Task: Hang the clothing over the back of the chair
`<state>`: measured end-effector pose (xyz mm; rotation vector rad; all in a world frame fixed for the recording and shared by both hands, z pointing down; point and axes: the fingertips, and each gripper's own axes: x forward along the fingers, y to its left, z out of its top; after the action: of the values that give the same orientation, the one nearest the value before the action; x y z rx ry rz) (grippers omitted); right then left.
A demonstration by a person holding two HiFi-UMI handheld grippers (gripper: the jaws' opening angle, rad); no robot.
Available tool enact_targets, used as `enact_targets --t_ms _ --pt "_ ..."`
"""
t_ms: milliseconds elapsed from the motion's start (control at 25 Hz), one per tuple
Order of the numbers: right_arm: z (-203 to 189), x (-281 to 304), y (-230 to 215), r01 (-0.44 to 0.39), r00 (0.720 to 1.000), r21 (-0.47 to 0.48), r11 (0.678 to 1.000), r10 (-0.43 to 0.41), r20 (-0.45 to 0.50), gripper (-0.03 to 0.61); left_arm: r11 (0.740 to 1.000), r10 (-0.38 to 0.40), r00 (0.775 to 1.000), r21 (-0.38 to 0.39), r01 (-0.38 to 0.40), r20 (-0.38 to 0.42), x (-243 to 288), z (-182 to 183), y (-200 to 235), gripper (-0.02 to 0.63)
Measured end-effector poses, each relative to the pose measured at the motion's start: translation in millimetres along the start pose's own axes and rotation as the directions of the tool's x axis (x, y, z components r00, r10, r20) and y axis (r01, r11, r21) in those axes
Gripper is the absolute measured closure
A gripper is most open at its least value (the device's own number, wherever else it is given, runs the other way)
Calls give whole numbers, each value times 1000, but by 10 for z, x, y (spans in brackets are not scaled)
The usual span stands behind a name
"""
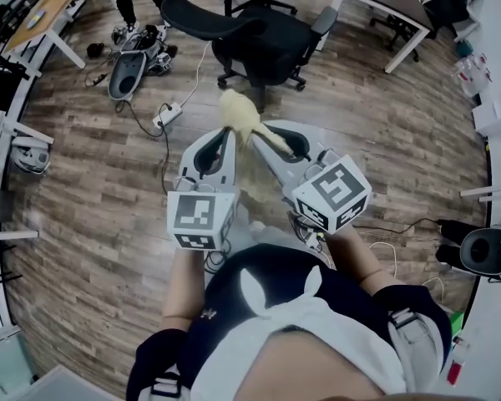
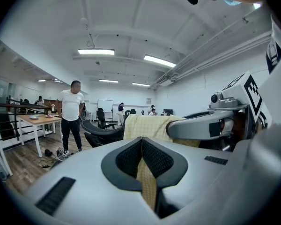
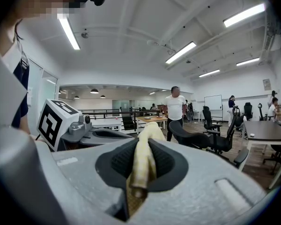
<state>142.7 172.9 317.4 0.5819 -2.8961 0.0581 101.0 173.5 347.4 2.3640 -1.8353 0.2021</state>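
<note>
Both the left gripper (image 1: 227,134) and right gripper (image 1: 269,137) have smooth pale-grey shells, with black ribbed pads (image 2: 129,158) lining the jaws. Each carries a white cube of black square markers: left cube (image 1: 202,218), right cube (image 1: 332,193). Thin cables (image 1: 305,228) trail under the right one. The person wears a dark navy short-sleeved top (image 1: 234,307), white cloth (image 1: 317,332) across its front, and grey buckled straps (image 1: 407,322).

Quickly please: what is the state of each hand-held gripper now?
Left hand-held gripper: closed, holding the yellow clothing.
Right hand-held gripper: closed, holding the same yellow clothing.
</note>
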Motion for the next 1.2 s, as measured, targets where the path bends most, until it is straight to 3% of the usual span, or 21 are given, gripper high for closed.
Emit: enact_targets --t_ms 520,1200 --pt "-62 685 -625 24 999 63 998 -21 -44 534 998 -67 998 -3 67 -11 791 62 571 606" --pt "219 1761 -1389 78 997 77 994 -77 -14 534 995 -103 995 -18 103 -14 1588 207 1581 607"
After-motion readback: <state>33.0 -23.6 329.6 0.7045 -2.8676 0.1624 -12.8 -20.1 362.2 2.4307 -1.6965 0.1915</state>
